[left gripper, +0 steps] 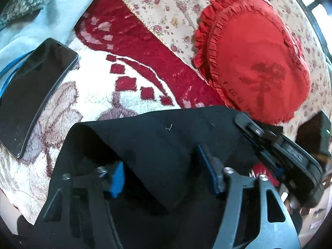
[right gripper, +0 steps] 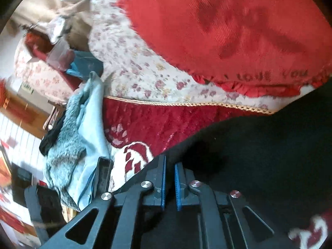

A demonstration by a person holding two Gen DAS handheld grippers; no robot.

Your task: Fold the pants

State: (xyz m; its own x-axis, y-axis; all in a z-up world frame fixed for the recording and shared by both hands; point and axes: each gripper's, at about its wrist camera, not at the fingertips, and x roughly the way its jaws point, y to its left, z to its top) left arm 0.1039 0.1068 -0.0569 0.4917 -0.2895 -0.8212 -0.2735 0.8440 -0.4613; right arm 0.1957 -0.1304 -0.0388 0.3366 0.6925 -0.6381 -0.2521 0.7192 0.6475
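The black knit pants (left gripper: 157, 145) drape across the left gripper (left gripper: 164, 174), whose blue pads stand apart; the right gripper (right gripper: 170, 184) looks pinched nearly together on their edge (right gripper: 238, 155) — best lifted level over the red-and-cream plush blanket (left gripper: 99, 95). Legs and hems are hidden; the right view is blurred.

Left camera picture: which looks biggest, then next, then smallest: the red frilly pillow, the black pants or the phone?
1. Black pants, though they sit nearest the camera, which makes them look bigger.
2. Red frilly pillow, close behind, so the top two places are unsure.
3. Phone, clearly smallest.
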